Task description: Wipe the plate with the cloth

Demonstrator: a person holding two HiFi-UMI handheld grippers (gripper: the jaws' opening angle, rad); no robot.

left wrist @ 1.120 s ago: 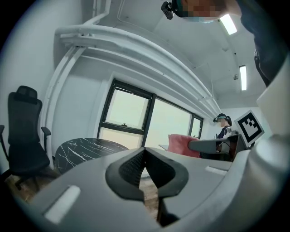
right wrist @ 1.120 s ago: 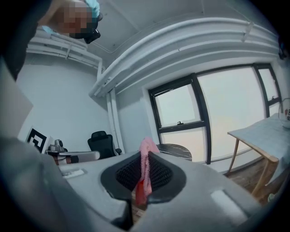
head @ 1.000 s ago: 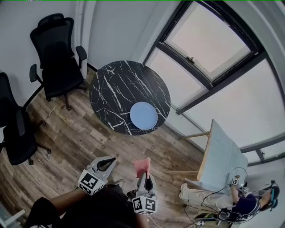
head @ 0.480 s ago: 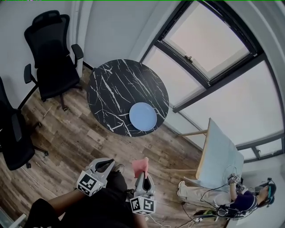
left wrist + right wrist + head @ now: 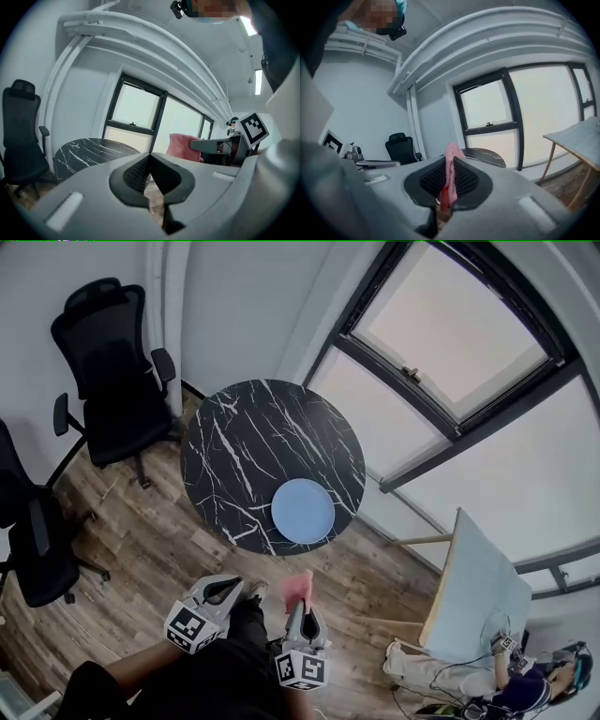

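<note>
A light blue plate (image 5: 302, 511) lies near the front right edge of the round black marble table (image 5: 244, 446). Short of the table, over the wooden floor, my right gripper (image 5: 301, 602) is shut on a pink cloth (image 5: 299, 587) that sticks up from its jaws; the cloth (image 5: 451, 159) is pinched between the dark pads in the right gripper view. My left gripper (image 5: 228, 589) is beside it, shut and holding nothing; its jaws (image 5: 149, 161) meet in the left gripper view, where the pink cloth (image 5: 183, 146) and the table (image 5: 89, 150) also show.
Two black office chairs (image 5: 108, 362) (image 5: 28, 531) stand left of the table. Large windows (image 5: 450, 343) run behind it. A pale wooden table (image 5: 473, 587) is at the right, and a person (image 5: 525, 685) sits on the floor in the lower right corner.
The table and plate have come nearer to both grippers in the head view. Both grippers keep the same hold, the cloth still in the right one.
</note>
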